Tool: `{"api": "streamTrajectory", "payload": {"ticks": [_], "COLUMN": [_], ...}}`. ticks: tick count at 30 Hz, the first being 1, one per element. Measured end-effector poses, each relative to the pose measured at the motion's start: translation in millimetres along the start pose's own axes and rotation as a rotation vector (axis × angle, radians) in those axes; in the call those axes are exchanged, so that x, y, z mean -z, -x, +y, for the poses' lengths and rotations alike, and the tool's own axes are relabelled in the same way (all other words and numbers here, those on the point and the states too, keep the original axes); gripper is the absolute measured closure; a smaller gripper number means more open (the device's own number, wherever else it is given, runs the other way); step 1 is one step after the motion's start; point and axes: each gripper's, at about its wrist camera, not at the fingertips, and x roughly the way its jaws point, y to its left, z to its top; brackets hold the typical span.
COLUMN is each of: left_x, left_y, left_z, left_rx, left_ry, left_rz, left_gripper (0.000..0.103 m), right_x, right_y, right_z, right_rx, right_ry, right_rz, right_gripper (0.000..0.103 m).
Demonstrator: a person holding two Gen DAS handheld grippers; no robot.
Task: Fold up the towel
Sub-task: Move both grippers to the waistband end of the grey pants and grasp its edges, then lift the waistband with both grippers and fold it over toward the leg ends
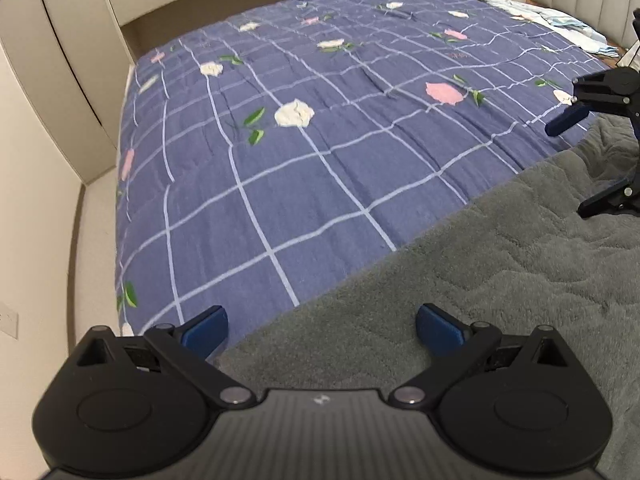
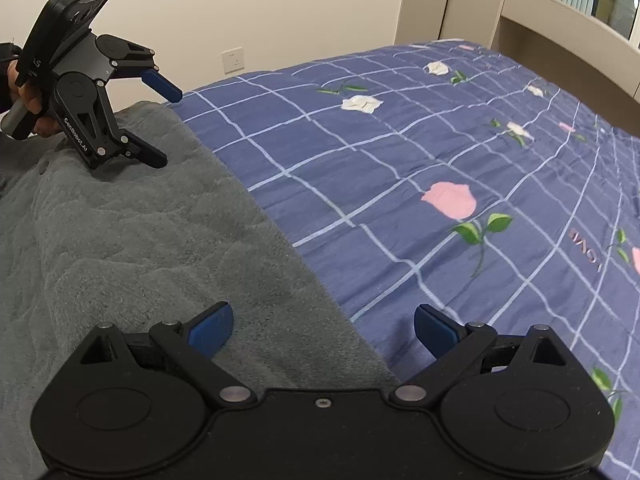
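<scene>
From the left wrist, the left gripper [image 1: 322, 326] stood wide with nothing between its blue pads [image 1: 208, 330], straddling the near edge of the grey towel [image 1: 500, 280]. The towel's lower and right parts ran out of frame, so its full shape could not be read; its visible edge ran diagonally from bottom centre up to the right across the blue checked bedspread [image 1: 320, 140]. The right gripper [image 1: 568, 164], cut by the frame edge, also gaped over the towel. From the right wrist, the right gripper [image 2: 324, 326] was wide and empty across the same edge, with the towel [image 2: 140, 260] spreading left and cut off below. The left gripper [image 2: 170, 128] hung open above the towel's far corner, its hand [image 2: 28, 100] mostly hidden.
</scene>
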Motion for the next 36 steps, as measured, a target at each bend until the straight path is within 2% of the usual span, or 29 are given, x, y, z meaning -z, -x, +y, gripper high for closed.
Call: {"api": "streamTrajectory", "payload": {"ticks": [2, 4, 6, 7, 9, 10, 11, 12, 13, 15, 17, 20, 24, 27, 30, 34, 36], "left_x": [-2, -3, -3, -2, -2, -2, -3, -3, -4, -5, -5, -6, -14, -18, -16, -5, -4], "left_y": [-2, -4, -1, 1, 4, 6, 9, 12, 14, 17, 20, 29, 50, 58, 50, 16, 11], "left_z": [4, 7, 8, 6, 3, 2, 1, -1, -1, -2, -4, -4, 10, 26, 39, 41, 42], "left_rx": [0.013, 0.025, 0.041, 0.049, 0.039, 0.032, 0.024, 0.011, -0.010, -0.024, -0.044, -0.081, -0.136, -0.185, -0.219, -0.221, -0.209], "left_ry": [0.021, 0.041, 0.041, 0.036, 0.033, 0.036, 0.041, 0.043, 0.045, 0.062, 0.072, 0.095, 0.171, 0.241, 0.284, 0.268, 0.267], "left_rz": [0.024, 0.049, 0.048, 0.045, 0.047, 0.049, 0.051, 0.052, 0.052, 0.058, 0.059, 0.029, -0.057, -0.106, -0.108, -0.048, -0.056], "left_gripper": [0.001, 0.001, 0.009, 0.015, 0.022, 0.029, 0.039, 0.044, 0.056, 0.067, 0.083, 0.090, 0.092, 0.093, 0.093, 0.093, 0.092], "right_x": [1, 1, 0, -1, -3, -3, -3, -4, -4, -5, -6, -12, -44, -70, -91, -96, -90], "right_y": [-2, -2, -1, -1, 1, 1, 2, 3, 5, 7, 9, 17, 33, 28, 7, -48, -65], "right_z": [-1, -2, 0, 2, 3, 3, 4, 5, 5, 7, 13, 26, 30, 28, 26, 21, 17], "right_rx": [-0.023, -0.065, -0.077, -0.081, -0.087, -0.084, -0.081, -0.074, -0.055, -0.031, -0.005, 0.077, 0.214, 0.255, 0.280, 0.262, 0.240], "right_ry": [-0.012, -0.034, -0.043, -0.041, -0.053, -0.058, -0.061, -0.066, -0.067, -0.066, -0.043, 0.043, 0.136, 0.190, 0.234, 0.228, 0.210], "right_rz": [0.008, 0.019, 0.022, 0.025, 0.028, 0.030, 0.033, 0.032, 0.028, 0.025, 0.025, -0.003, -0.093, -0.112, -0.114, -0.028, -0.001], "right_gripper": [0.014, 0.032, 0.041, 0.050, 0.061, 0.065, 0.068, 0.078, 0.086, 0.089, 0.091, 0.093, 0.094, 0.094, 0.094, 0.094, 0.090]}}
